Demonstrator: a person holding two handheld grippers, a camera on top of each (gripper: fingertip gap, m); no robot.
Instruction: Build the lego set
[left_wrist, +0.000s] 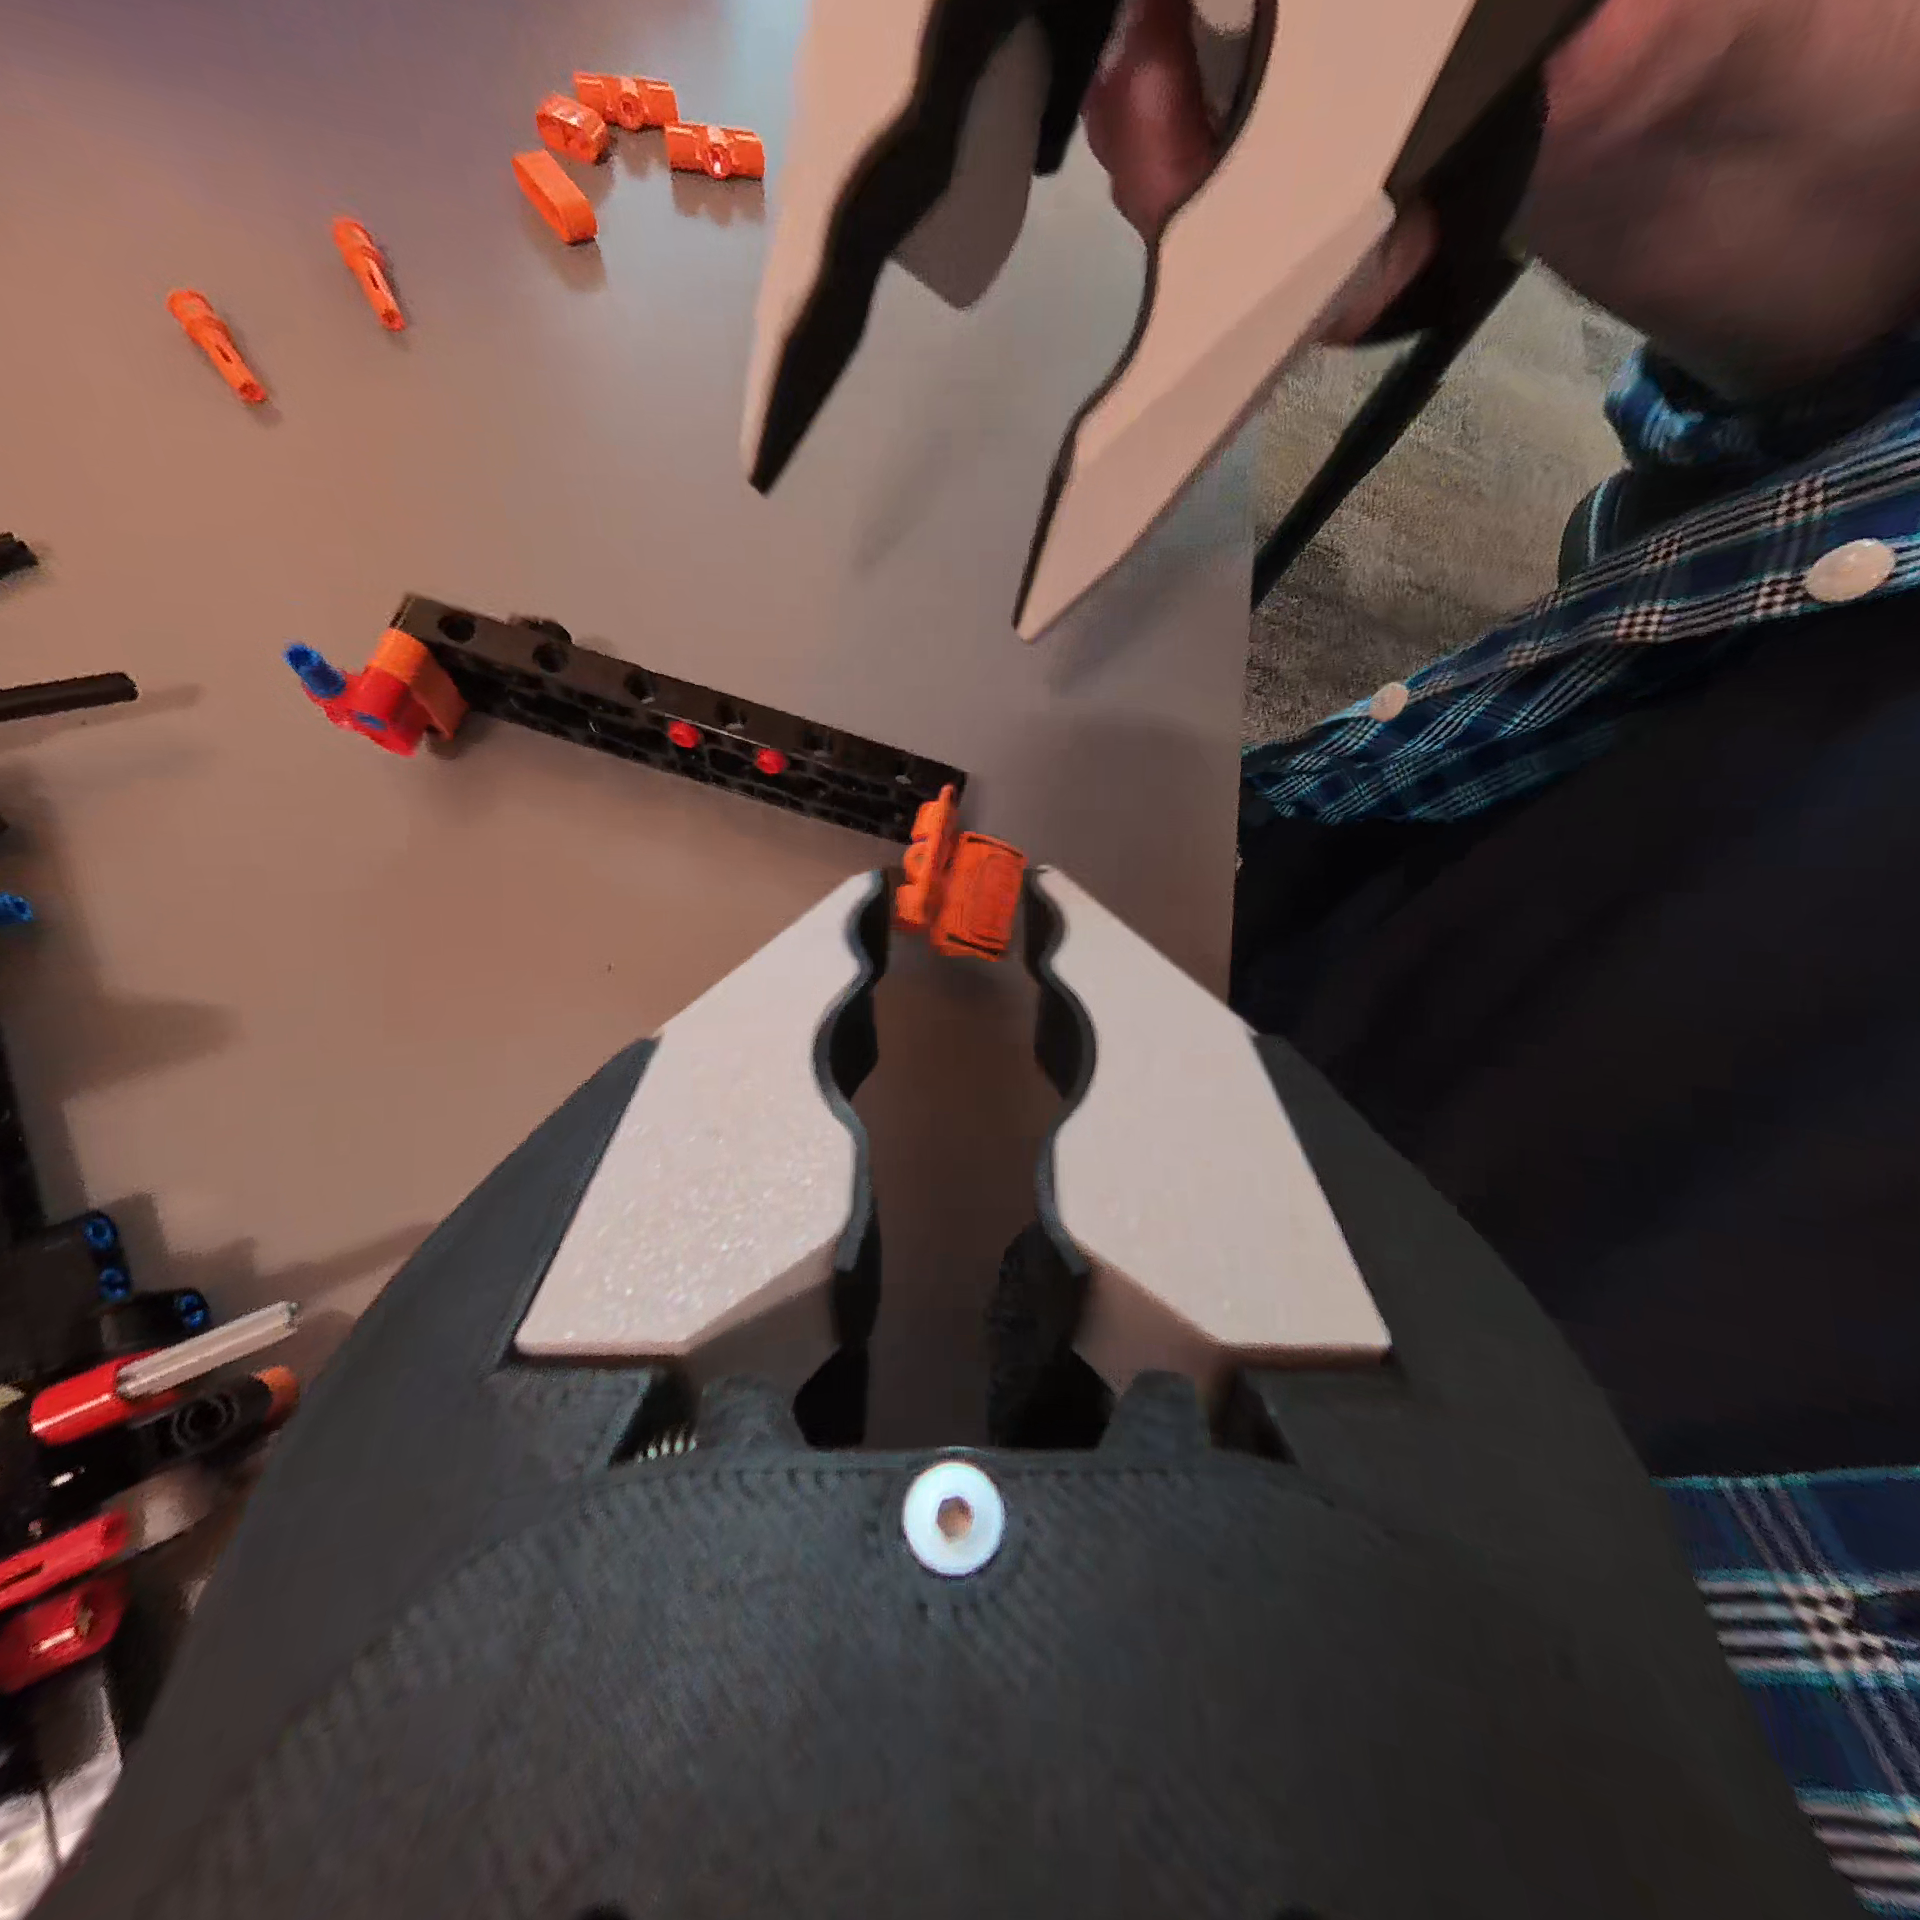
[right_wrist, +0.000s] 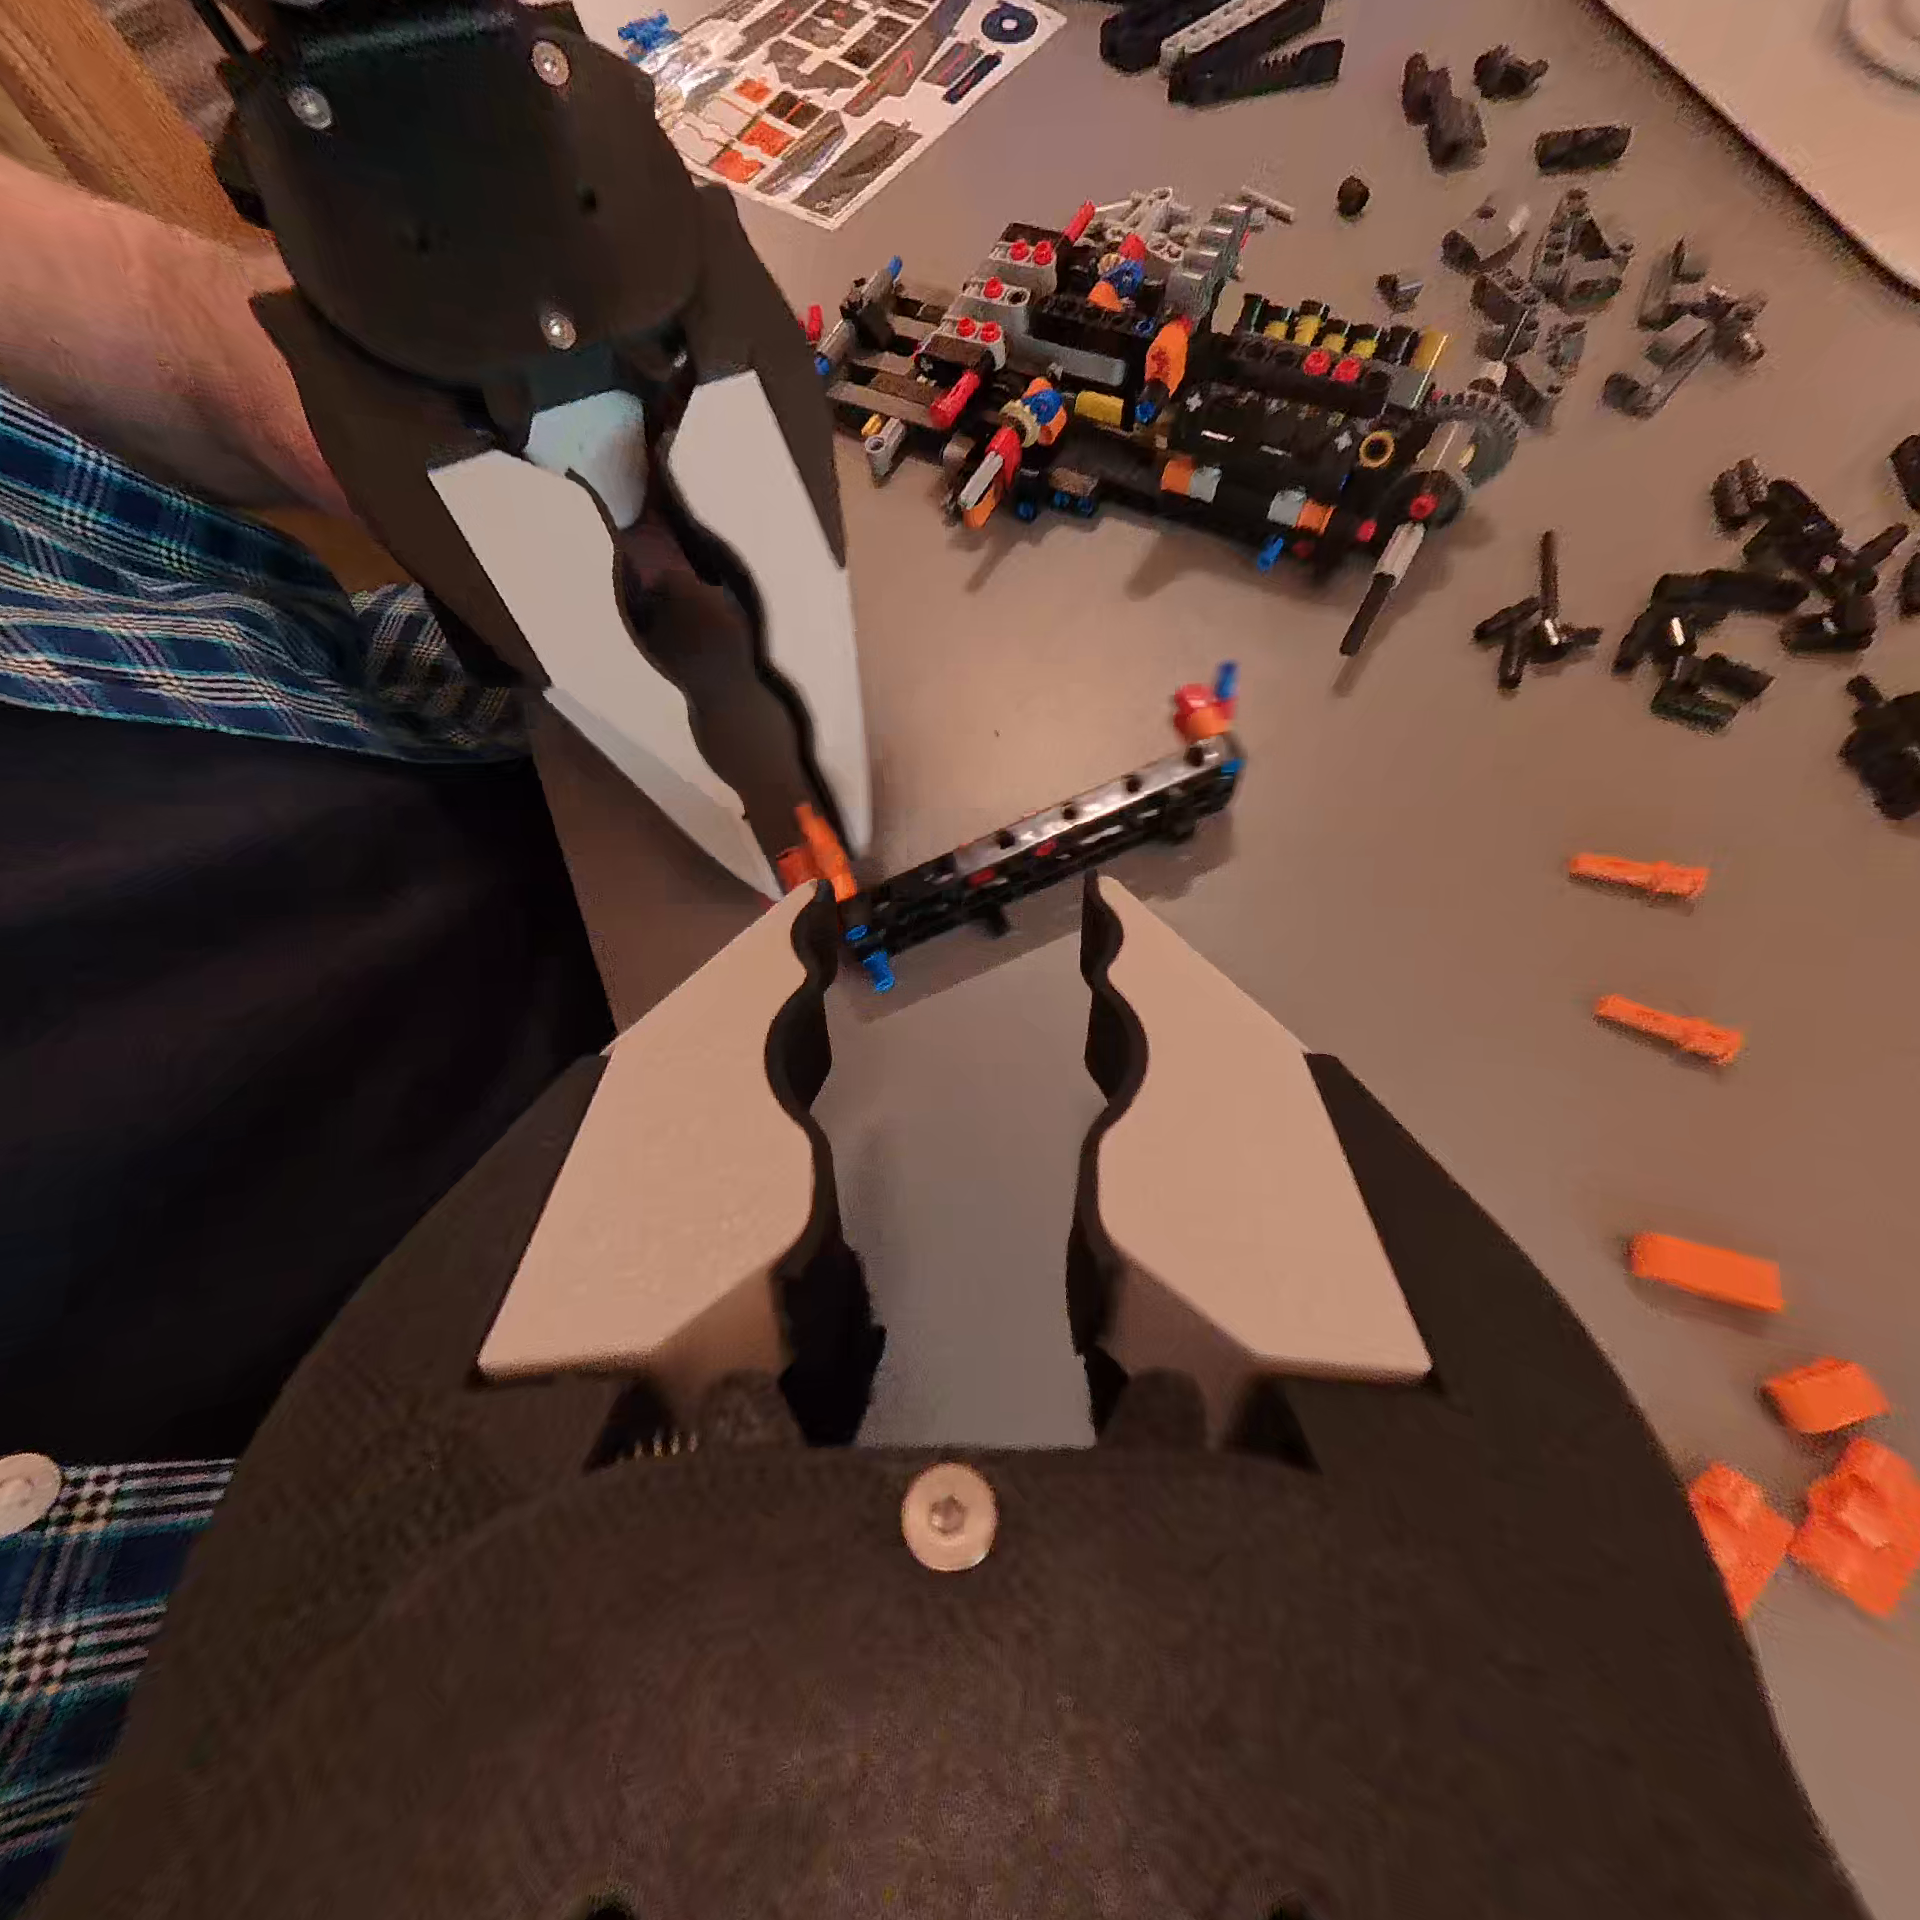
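My left gripper (left_wrist: 961, 883) is shut on a small orange connector piece (left_wrist: 971, 902) and holds it against the near end of a long black beam (left_wrist: 675, 717). The beam lies on the grey table and has a red, orange and blue connector cluster (left_wrist: 379, 691) at its far end. In the right wrist view the left gripper (right_wrist: 816, 857) comes down from the upper left with the orange piece (right_wrist: 821, 847) at the beam's (right_wrist: 1039, 847) end. My right gripper (right_wrist: 956, 902) is open and empty, just short of the beam. It also shows in the left wrist view (left_wrist: 894, 556), hovering above the table.
A large part-built black model (right_wrist: 1143, 384) stands beyond the beam. Loose orange pieces (right_wrist: 1704, 1273) lie to the right and several black parts (right_wrist: 1745, 582) are scattered at the far right. A sticker sheet (right_wrist: 831, 94) lies at the back. The table edge (left_wrist: 1242, 727) and a person's plaid shirt are close by. About 6 centimetres separates my left fingertips from my right.
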